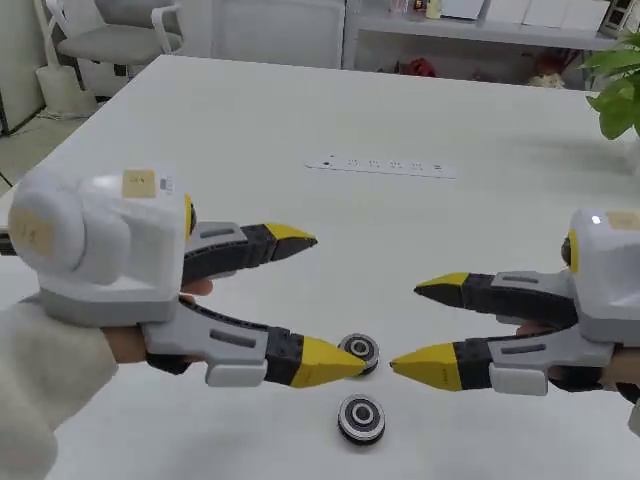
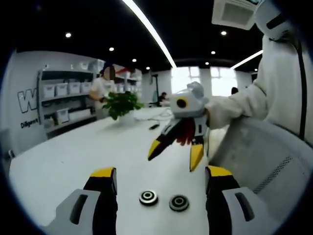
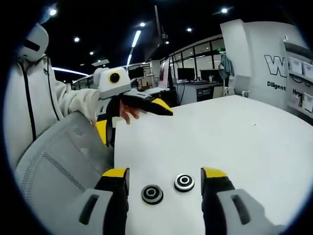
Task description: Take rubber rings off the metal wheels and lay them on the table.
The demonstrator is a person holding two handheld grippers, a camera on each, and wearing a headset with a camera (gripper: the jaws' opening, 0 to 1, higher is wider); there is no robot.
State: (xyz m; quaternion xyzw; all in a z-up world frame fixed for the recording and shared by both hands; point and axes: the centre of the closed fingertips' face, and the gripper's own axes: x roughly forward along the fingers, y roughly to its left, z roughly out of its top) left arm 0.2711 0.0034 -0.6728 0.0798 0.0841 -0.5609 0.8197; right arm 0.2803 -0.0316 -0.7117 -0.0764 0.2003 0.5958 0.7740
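Two small metal wheels with black rubber rings lie flat on the white table. One wheel [image 1: 359, 350] [image 2: 148, 197] [image 3: 184, 182] is farther from me, the other wheel [image 1: 361, 419] [image 2: 179, 202] [image 3: 152, 194] nearer. My left gripper [image 1: 330, 300] [image 2: 159, 174] is open, hovering left of the wheels, its lower fingertip just beside the farther wheel. My right gripper [image 1: 404, 327] [image 3: 166, 174] is open on the right, pointing at the wheels. Both hold nothing. Each gripper appears in the other's view, the right gripper [image 2: 173, 159] and the left gripper [image 3: 134, 122].
A white power strip [image 1: 380, 166] lies on the table beyond the grippers. A green plant [image 1: 615, 85] stands at the far right edge. Chairs and shelves stand past the table's far side. A person stands by shelves in the left gripper view.
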